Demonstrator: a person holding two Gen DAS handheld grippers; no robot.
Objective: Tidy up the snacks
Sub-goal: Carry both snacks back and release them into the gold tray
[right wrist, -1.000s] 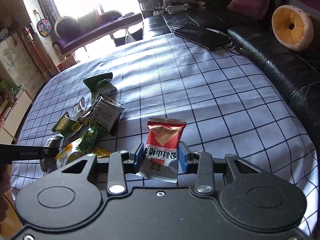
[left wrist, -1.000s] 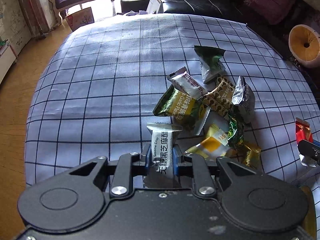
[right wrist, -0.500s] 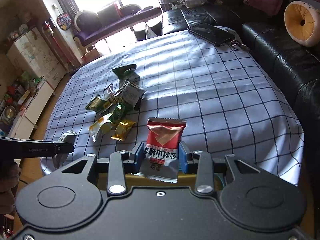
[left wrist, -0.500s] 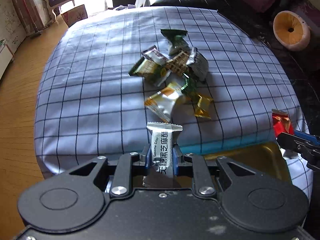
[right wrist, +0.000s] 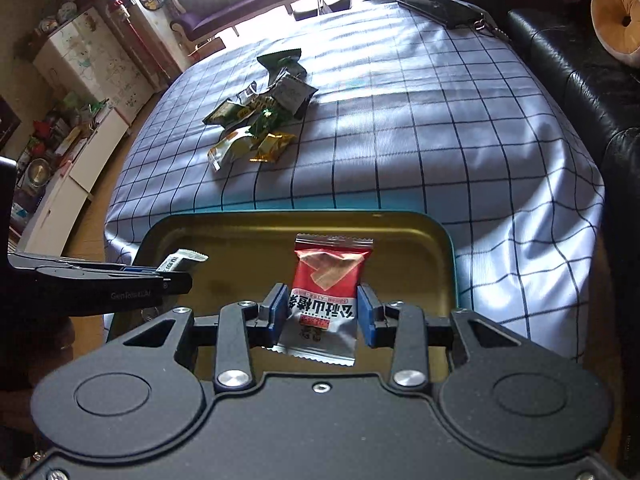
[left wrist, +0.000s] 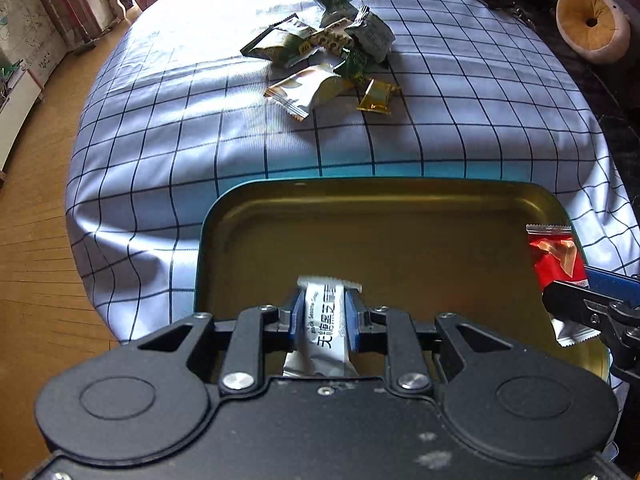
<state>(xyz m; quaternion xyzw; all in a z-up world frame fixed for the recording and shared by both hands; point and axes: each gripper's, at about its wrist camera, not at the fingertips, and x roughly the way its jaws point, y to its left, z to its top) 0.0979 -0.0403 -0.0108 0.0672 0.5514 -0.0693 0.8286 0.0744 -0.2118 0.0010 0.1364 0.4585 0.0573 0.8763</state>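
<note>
Checked tablecloth on bench (left wrist: 168,128); gold tray (left wrist: 400,200) at near edge. Left tool (left wrist: 322,316) clamped on white sesame-crisp packet (left wrist: 326,332), right tool (right wrist: 322,312) on red packet (right wrist: 326,280), both over tray. Risk: packets released early could slide off.

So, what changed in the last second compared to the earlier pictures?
Both claws pulled back from the snack pile to above the gold tray. The left claw still grips the white packet, the right claw the red packet. The pile is unchanged.
</note>
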